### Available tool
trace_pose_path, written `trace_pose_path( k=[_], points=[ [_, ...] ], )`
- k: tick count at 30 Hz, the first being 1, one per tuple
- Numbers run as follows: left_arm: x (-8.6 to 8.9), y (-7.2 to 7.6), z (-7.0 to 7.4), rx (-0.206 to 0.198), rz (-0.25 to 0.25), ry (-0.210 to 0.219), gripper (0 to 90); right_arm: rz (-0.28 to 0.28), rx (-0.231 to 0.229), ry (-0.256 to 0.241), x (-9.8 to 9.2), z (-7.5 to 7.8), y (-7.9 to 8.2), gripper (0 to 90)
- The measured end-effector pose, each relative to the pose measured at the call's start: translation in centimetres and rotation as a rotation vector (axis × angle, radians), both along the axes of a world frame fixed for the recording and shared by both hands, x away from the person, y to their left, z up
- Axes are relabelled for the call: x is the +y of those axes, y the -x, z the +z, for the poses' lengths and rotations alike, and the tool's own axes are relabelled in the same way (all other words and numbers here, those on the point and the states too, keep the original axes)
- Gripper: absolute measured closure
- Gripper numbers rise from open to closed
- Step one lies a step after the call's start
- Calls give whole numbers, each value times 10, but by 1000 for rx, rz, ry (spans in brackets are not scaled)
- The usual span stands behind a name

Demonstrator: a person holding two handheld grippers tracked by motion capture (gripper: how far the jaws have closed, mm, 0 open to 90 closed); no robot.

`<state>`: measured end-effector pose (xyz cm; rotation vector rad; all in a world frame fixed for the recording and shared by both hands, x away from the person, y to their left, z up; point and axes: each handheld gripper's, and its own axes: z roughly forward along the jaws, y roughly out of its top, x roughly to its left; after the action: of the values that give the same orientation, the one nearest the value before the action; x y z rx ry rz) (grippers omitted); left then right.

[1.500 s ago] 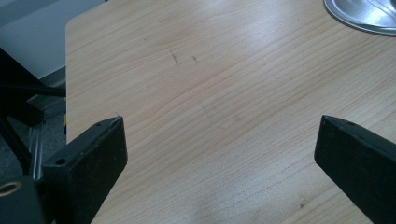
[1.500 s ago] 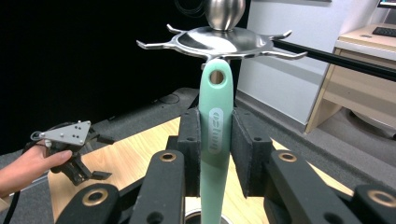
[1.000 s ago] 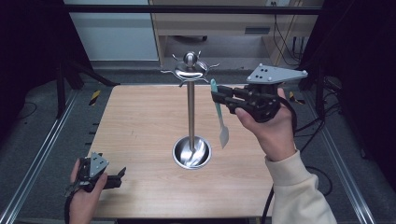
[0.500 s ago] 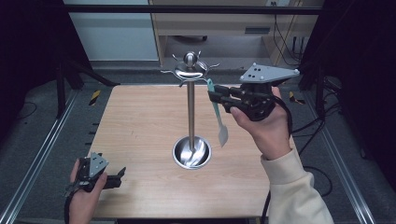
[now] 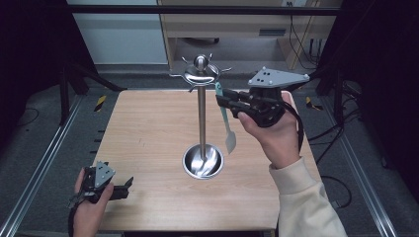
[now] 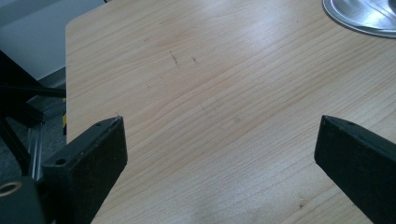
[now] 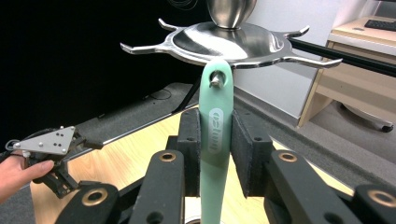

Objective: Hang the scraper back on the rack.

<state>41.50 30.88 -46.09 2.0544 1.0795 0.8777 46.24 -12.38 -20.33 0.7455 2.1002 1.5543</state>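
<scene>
A mint-green utensil hangs blade down beside the steel hanging stand. My right gripper is shut on its handle, just right of the stand's pole and below the top disc. In the right gripper view, a hook tip of the hooked disc pokes through the hole at the handle's end. My left gripper rests low at the table's front left corner, held by a hand. Its jaws stand wide apart over bare wood, so it is open.
The stand's round steel base sits mid-table, and its edge shows in the left gripper view. The wooden table has metal rails along both sides. A desk and cables stand behind the far edge.
My right gripper has carried the utensil left toward the stand's top, bringing the handle's hole onto a hook. The left gripper has stayed put.
</scene>
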Motion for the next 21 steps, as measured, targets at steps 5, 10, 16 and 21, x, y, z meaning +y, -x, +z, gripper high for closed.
trace_pose_path(
  k=[5, 10, 16, 21],
  points=[
    [0, 0, 0, -2, 2, 3, 22, -5, 0, -1, 1, 0, -1, 742],
    [0, 0, 0, -3, 0, 3, 22, -9, -3, -5, 2, -1, -1, 742],
    [0, 0, 0, -3, 0, 3, 22, -13, -7, -14, 2, -3, -1, 742],
    [0, 0, 0, -4, -3, 2, 22, -11, -4, -24, 3, -4, -2, 741]
  ],
)
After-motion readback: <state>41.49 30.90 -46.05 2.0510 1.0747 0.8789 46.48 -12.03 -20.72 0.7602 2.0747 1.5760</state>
